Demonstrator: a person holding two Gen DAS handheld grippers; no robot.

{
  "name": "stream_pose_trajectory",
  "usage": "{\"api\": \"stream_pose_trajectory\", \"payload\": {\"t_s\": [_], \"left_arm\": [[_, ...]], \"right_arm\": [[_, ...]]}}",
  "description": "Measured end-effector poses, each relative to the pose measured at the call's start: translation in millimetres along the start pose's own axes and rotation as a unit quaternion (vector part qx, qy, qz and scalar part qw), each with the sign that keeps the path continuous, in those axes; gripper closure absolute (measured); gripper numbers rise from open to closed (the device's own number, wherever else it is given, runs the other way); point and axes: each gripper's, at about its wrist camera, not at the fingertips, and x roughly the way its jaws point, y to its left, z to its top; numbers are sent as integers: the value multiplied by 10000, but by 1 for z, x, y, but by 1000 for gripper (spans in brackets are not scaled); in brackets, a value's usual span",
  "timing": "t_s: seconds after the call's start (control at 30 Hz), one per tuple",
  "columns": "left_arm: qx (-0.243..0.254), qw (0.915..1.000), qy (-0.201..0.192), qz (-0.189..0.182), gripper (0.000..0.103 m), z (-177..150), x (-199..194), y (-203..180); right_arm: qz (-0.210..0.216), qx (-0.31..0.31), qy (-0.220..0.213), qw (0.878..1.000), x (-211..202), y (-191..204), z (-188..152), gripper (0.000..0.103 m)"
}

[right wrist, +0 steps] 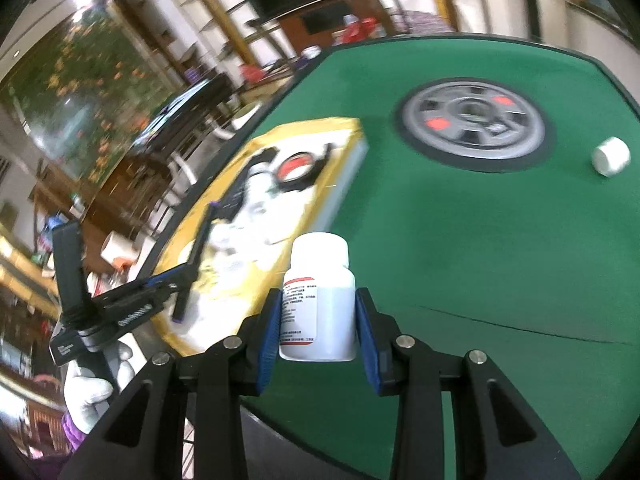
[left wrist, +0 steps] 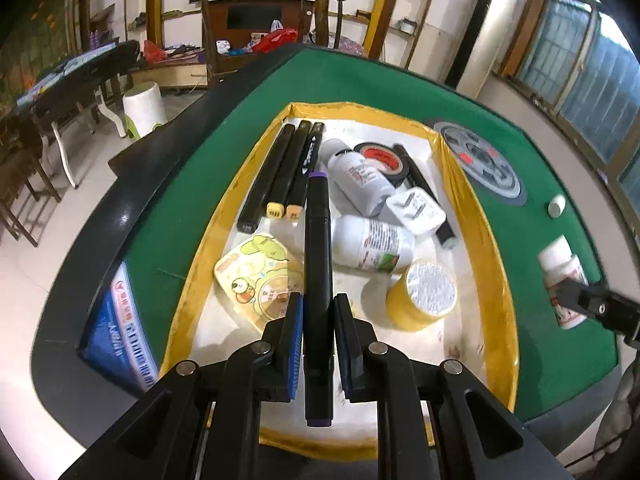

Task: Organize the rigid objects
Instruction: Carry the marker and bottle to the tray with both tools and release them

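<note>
My left gripper (left wrist: 318, 310) is shut on a black marker with purple ends (left wrist: 318, 264) and holds it over the yellow-rimmed tray (left wrist: 486, 240). The tray holds three black markers (left wrist: 280, 168), two white bottles (left wrist: 360, 178), a black tape roll (left wrist: 382, 156), a white charger (left wrist: 416, 210), a yellow tape roll (left wrist: 424, 294) and a cartoon tin (left wrist: 256, 276). My right gripper (right wrist: 316, 320) is shut on a white pill bottle (right wrist: 318, 304) just right of the tray (right wrist: 340, 168). This bottle also shows in the left wrist view (left wrist: 564, 276).
The table is green felt (right wrist: 460, 240) with a round grey hub (right wrist: 474, 124) in its middle. A small white cap (right wrist: 612, 156) lies at the right. A blue booklet (left wrist: 120, 328) lies at the table's left edge. Chairs and shelves stand beyond.
</note>
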Motion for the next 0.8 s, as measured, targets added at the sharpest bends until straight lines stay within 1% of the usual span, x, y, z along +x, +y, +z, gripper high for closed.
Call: {"api": "stream_pose_trajectory", "payload": {"t_s": [0.03,0.07,0.13,0.17,0.2,0.27,0.37,0.43,0.47,0.5,0.53,0.67,0.7,0.77,0.8], "left_arm": [[108,9999,40,64,88,-3,-2,-2],[151,9998,63,60,88,-4,-3,-2],[170,9998,144,-3,84,-7,-5,0],[118,9998,174,-46,76,-8,-7,3],[59,9998,177,-87,65,-8,-9,6],[-141,9996,124,-230,53,-7,-14,16],[-450,9976,-100,-518,50,-3,-28,33],[-579,9965,-264,-550,43,-1,-36,40],[-672,9954,-409,-538,37,0,-40,46],[-721,9949,-465,-533,35,1,-42,49],[-829,9936,-527,-549,35,2,-44,55],[-1076,9908,-486,-655,35,1,-40,65],[-1128,9902,-474,-670,35,1,-39,68],[-1176,9895,-479,-688,35,1,-38,71],[-1190,9893,-488,-694,35,0,-37,72]], "right_arm": [[54,-68,30,10000,4,7,0,68],[128,-153,69,9998,9,16,2,68],[232,-305,123,9992,16,31,6,68],[278,-392,152,9987,21,39,7,68],[311,-465,183,9983,24,46,8,68],[372,-642,262,9969,32,61,8,68],[427,-919,394,9941,44,80,6,68],[423,-1147,513,9912,54,93,1,68],[409,-1220,565,9901,58,95,-1,68],[394,-1279,638,9889,63,99,-3,68],[387,-1299,691,9884,68,100,-4,68],[295,-1383,899,9859,88,106,-8,68],[237,-1420,918,9853,92,108,-9,68],[-31,-1594,903,9831,96,110,-10,68],[-60,-1630,917,9823,96,109,-12,67]]}}
